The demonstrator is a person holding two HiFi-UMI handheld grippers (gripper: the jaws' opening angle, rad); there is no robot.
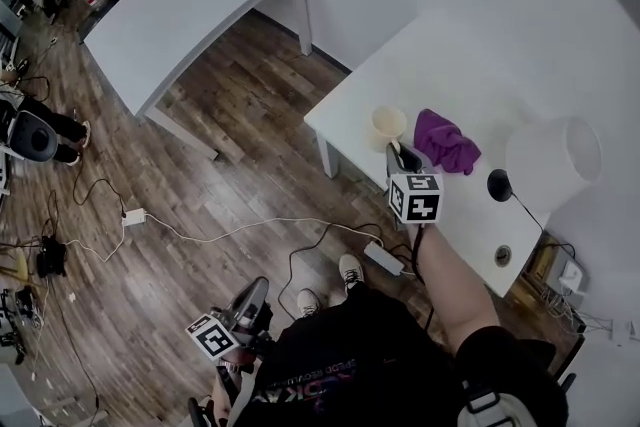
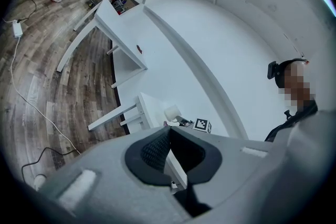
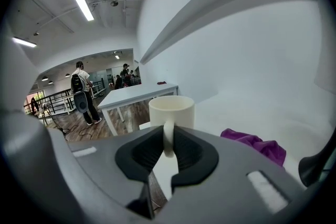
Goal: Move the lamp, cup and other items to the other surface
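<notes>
Right gripper view shows our right hand-held gripper [image 3: 169,145] clenched on the handle [image 3: 168,136] of the cup [image 3: 171,108], with one jaw on each side of the thin loop. The cup sits right in front of this hand-held gripper, over the near corner of the bench [image 1: 440,55]. We cannot tell if its bottom rests on the bench or is just off it. We think the cup is hard and smooth, not very heavy, and it could break if it fell. From above it looks empty. The handle is a good place to hold, but it is thin and slick, so the cup may swing or tip. We should squeeze firmly and keep it upright. Just to the right of the hand-held gripper, a little farther out, lies the purple cloth [image 1: 446,141]. It looks soft, light and floppy, so pinching any raised fold should work. Farther right stands the lamp [image 1: 553,158], with a big white shade and a dark round base [image 1: 499,184]. We guess the shade is thin and easy to dent, so we should take hold low down. Its cord [image 1: 528,213] may tug. The other bench [image 1: 190,15] is well away, ahead and to the left. Our left hand-held gripper [image 2: 169,131] is closed on nothing, down by our side.
</notes>
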